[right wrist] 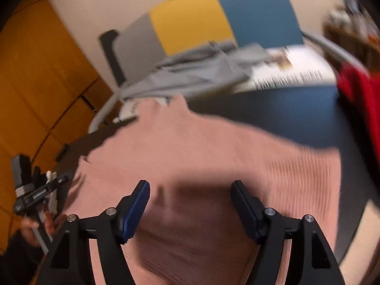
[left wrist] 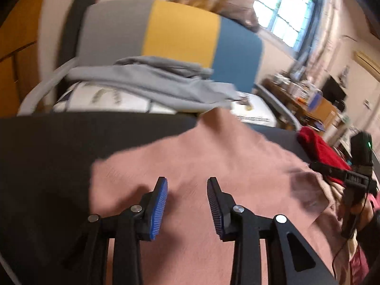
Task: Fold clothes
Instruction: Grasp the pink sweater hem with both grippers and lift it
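Your left claw (left wrist: 187, 207) and right claw (right wrist: 191, 210) are both wide open and hold nothing. They hang just above the soft pink ribbed knit top (left wrist: 201, 156), which lies spread on the dark desk (left wrist: 59, 147), reaching to its far edge. Spread flat like this, it looks easy to fold. A red cloth (left wrist: 318, 147) waits at the right edge.
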Demonstrator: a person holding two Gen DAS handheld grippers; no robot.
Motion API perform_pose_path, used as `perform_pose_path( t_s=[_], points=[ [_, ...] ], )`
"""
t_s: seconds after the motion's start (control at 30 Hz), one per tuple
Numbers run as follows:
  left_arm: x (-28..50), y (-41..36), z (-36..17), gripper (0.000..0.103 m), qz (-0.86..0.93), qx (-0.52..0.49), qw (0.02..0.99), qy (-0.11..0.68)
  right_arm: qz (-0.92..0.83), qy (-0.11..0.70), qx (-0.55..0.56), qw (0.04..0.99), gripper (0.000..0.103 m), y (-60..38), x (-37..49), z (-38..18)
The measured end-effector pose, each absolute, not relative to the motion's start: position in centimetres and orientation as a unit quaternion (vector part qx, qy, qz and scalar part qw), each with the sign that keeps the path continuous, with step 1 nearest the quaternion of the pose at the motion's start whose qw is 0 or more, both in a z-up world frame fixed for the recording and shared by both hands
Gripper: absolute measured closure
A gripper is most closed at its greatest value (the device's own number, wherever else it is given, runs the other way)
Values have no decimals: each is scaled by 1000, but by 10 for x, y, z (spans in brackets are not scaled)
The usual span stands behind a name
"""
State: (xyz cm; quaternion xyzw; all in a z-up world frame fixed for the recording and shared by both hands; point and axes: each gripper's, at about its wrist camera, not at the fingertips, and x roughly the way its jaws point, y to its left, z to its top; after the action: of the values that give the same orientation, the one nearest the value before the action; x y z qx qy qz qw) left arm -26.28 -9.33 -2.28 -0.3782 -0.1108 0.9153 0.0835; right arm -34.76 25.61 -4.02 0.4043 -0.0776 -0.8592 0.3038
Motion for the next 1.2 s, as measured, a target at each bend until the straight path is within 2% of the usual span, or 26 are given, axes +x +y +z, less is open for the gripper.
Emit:
perform_pose_path(
  t_s=[0.03, 0.1, 0.13, 0.27, 0.33, 0.43, 0.5, 0.57, 0.7, 0.8, 0.83, 0.9, 0.93, 0.97, 1.0, 1.2],
  points=[
    [-276, -91, -23, 67, 914, -382, 87, -108, -858, -74, 401, 312, 31, 252, -354, -34],
    [-301, -86, -24, 67, 911, -390, 91, -99, -851, -70, 402, 331, 21, 240, -373, -28],
    [-312, -84, -27, 67, 910, -396, 88, -90, -845, -67, 409, 337, 11, 233, -382, -28],
    [-348, -76, -40, 64, 903, -418, 78, -56, -827, -37, 438, 350, 1, 201, -423, -38],
    [-361, -72, -45, 63, 899, -427, 86, -45, -824, -15, 443, 352, 0, 188, -439, -43],
    [-379, -67, -51, 51, 892, -438, 104, -29, -820, 17, 452, 350, 1, 168, -463, -51],
    [-389, -63, -53, 49, 888, -442, 126, -23, -817, 33, 460, 346, 13, 157, -476, -54],
    [-402, -60, -56, 49, 880, -452, 144, -21, -812, 44, 463, 353, 30, 148, -489, -56],
    [-418, -51, -63, 49, 871, -464, 160, -10, -802, 49, 478, 355, 31, 136, -515, -67],
    [-426, -44, -66, 49, 868, -467, 171, -5, -794, 68, 479, 367, 40, 124, -521, -72],
    [-428, -42, -67, 49, 867, -468, 174, -3, -795, 78, 476, 368, 45, 119, -522, -73],
    [-433, -38, -69, 50, 864, -470, 181, 0, -798, 98, 471, 363, 69, 111, -521, -73],
    [-434, -35, -70, 62, 861, -472, 189, -1, -798, 98, 471, 363, 86, 109, -521, -72],
    [-432, -33, -69, 84, 859, -472, 198, -6, -797, 95, 473, 365, 93, 108, -521, -71],
    [-430, -34, -67, 95, 863, -466, 197, -10, -795, 92, 474, 366, 93, 108, -520, -71],
    [-413, -40, -46, 98, 883, -427, 193, -37, -808, 74, 455, 367, 93, 113, -506, -54]
  ],
)
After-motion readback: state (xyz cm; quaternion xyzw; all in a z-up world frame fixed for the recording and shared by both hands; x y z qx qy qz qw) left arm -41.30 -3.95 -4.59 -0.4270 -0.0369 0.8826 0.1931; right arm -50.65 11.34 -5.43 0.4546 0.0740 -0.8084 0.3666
